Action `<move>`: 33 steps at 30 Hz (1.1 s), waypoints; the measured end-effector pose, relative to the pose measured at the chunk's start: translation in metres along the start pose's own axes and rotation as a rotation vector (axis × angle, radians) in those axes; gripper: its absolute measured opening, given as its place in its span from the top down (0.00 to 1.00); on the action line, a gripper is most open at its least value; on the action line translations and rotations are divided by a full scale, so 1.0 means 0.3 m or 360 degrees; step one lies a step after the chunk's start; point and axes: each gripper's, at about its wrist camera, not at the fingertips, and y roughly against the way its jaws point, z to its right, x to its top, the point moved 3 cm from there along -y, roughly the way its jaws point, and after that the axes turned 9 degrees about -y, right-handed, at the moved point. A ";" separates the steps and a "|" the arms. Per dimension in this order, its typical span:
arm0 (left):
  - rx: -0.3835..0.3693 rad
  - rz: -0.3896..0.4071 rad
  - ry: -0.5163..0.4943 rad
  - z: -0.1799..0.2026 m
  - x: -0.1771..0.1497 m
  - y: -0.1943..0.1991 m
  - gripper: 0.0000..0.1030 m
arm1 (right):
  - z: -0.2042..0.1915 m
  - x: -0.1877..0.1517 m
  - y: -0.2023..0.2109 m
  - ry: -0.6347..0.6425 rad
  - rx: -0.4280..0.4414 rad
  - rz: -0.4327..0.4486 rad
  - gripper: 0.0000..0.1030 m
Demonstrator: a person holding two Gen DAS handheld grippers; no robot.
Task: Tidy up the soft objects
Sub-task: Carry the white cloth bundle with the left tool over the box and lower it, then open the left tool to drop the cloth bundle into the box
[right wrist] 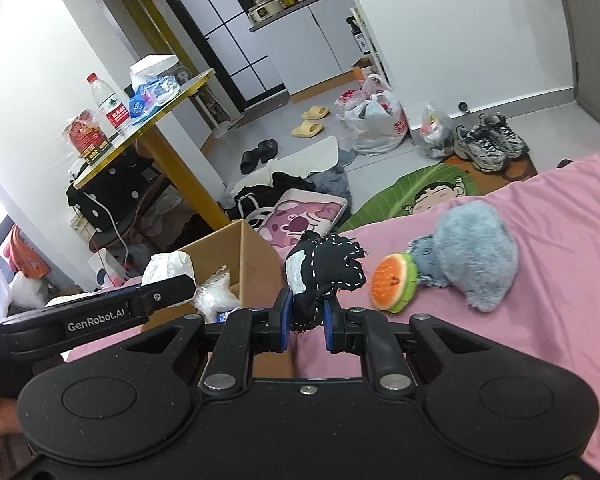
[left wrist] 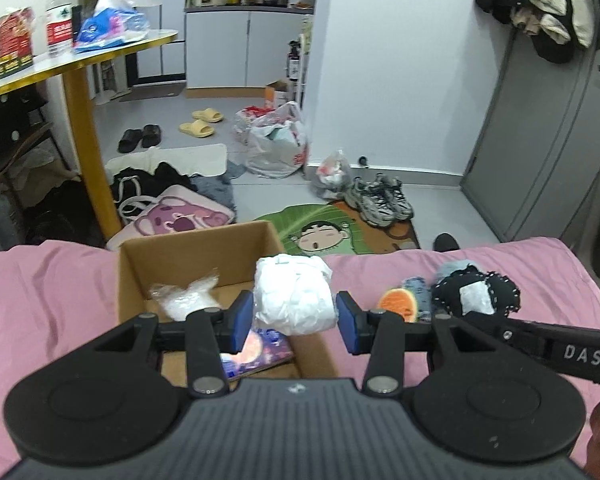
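My left tongs (left wrist: 295,322) hang over the near right corner of the cardboard box (left wrist: 188,256) on the pink bed (left wrist: 52,292). The white crumpled bundle (left wrist: 294,296) sits between the blue pads. The left pad touches it; a small gap shows at the right pad, so I cannot tell whether it is gripped or just let go.

My right tongs (right wrist: 305,320) are pinched nearly closed on the lower end of the black stitched plush (right wrist: 326,268), lifted just right of the box (right wrist: 236,256).

Already in the box: a clear crinkly plastic bag (left wrist: 186,296) and a purple printed flat item (left wrist: 256,354) on the bottom.

Left on the bed, to the right of the box: orange-and-green fruit plush (right wrist: 394,282), a denim scrap (right wrist: 426,256) behind it, and the grey-blue fluffy piece (right wrist: 476,256) touching the scrap. The fruit toy lies just beside both.

My estimate: about halfway. Two pieces are in, two are in the tongs and three lie untouched.

Writing:
- "DAS" on the right tool's body, seen from the left wrist camera.
- "GenRobot.AI" on the left tool's body, seen from the right wrist camera.
- Water bottle (left wrist: 58,16) on the table (left wrist: 100,56): red label, text too small to read.
- Red packet (left wrist: 14,40) beside it: unreadable.
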 end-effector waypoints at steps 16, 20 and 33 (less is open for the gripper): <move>0.0141 -0.0203 0.0013 -0.140 -0.079 -0.141 0.58 | -0.055 -0.014 -0.096 -0.0004 0.0071 -0.0066 0.84; 0.0173 -0.0269 -0.0036 -0.134 -0.102 -0.173 0.58 | -0.045 -0.015 -0.103 -0.0016 0.0060 -0.0071 0.84; 0.0340 -0.0434 -0.0142 -0.124 -0.106 -0.254 0.57 | -0.020 -0.008 -0.072 -0.0038 0.0033 -0.0061 0.84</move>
